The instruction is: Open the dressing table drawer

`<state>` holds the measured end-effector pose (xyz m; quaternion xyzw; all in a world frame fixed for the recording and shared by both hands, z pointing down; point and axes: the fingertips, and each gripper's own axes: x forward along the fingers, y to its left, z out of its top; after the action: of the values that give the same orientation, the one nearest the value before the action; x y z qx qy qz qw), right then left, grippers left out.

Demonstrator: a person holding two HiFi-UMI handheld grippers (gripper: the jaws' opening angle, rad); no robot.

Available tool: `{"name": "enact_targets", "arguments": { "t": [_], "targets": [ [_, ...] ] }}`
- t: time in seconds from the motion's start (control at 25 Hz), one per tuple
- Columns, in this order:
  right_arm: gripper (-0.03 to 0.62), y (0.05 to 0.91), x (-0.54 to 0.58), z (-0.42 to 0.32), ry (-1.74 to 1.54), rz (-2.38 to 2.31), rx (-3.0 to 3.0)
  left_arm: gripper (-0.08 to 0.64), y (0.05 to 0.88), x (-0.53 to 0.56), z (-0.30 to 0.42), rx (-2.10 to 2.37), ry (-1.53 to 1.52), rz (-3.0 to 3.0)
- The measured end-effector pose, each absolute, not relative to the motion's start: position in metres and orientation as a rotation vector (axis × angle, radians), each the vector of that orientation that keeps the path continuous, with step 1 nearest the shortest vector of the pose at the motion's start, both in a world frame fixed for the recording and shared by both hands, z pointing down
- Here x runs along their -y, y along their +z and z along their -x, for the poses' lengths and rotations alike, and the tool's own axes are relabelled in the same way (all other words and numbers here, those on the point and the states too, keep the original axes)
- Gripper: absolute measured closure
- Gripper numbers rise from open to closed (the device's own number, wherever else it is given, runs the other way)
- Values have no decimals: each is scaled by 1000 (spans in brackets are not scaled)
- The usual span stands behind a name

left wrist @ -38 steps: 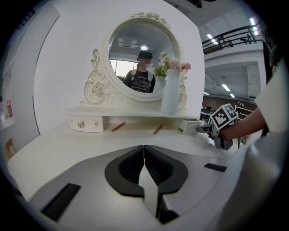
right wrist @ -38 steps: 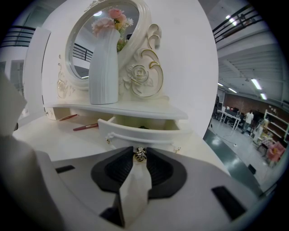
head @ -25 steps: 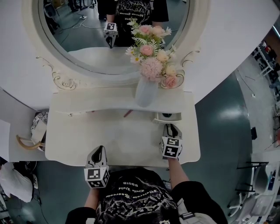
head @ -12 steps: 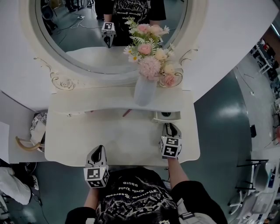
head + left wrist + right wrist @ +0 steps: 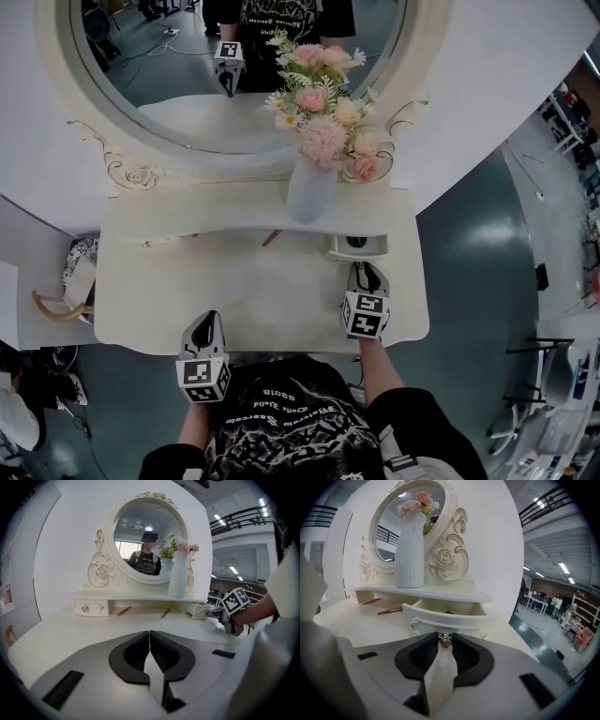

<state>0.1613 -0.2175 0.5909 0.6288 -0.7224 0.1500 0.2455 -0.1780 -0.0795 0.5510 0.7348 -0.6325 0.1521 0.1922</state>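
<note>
No movement; knob (image 5: 446, 640) in right gripper (image 5: 367, 272)

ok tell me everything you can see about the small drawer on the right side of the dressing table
The drawer is small and cream-white, seemingly painted wood, with a curved front, gilt ornaments near its front corners and a shiny metallic knob. It sits under the raised shelf. It is pulled partly out, and its open top shows something dark inside, too hidden to identify. The right gripper is shut on the knob.
</note>
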Motion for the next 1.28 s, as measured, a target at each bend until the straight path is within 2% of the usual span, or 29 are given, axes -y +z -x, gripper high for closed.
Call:
{"name": "enact_targets", "arguments": {
  "t": [1.28],
  "targets": [
    [492, 592, 210, -160, 412, -1713, 1956, 543, 553, 83, 178, 1747, 451, -2092]
  ]
}}
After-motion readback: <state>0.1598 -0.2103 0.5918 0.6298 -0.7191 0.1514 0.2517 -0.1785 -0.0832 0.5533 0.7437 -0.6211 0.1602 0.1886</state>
